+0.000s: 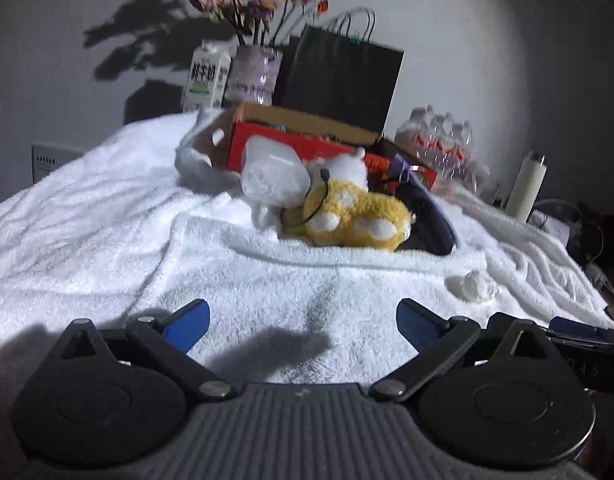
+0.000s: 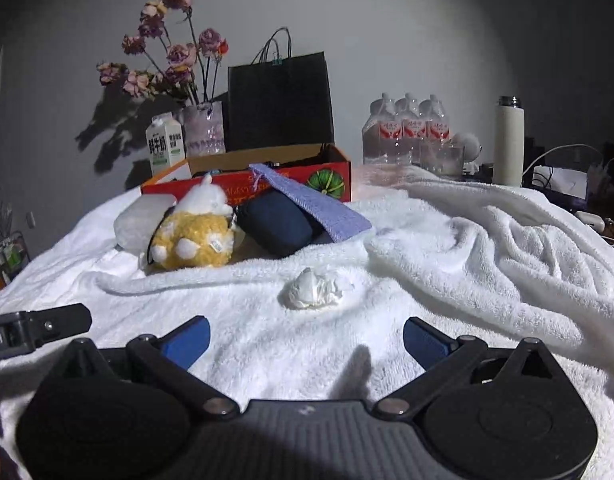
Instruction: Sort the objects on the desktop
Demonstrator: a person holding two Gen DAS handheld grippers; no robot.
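A yellow and white plush toy (image 1: 351, 216) (image 2: 195, 236) lies on the white towel (image 1: 107, 220) (image 2: 467, 248) in front of a red cardboard box (image 1: 291, 148) (image 2: 267, 178). A white translucent pouch (image 1: 273, 178) (image 2: 141, 220) leans to its left, a dark blue pouch (image 1: 427, 220) (image 2: 279, 222) and a purple cloth (image 2: 311, 202) to its right. A crumpled white tissue (image 1: 471, 286) (image 2: 315, 288) lies nearer. My left gripper (image 1: 303, 326) is open and empty over bare towel. My right gripper (image 2: 307, 340) is open and empty, just short of the tissue.
Behind the box stand a milk carton (image 2: 165, 144), a vase of dried flowers (image 2: 203, 128) and a black paper bag (image 2: 281, 104). Water bottles (image 2: 407, 132), a white flask (image 2: 509, 140) and cables (image 2: 567, 172) are at the right. The left gripper's body (image 2: 39, 328) shows at the right view's left edge.
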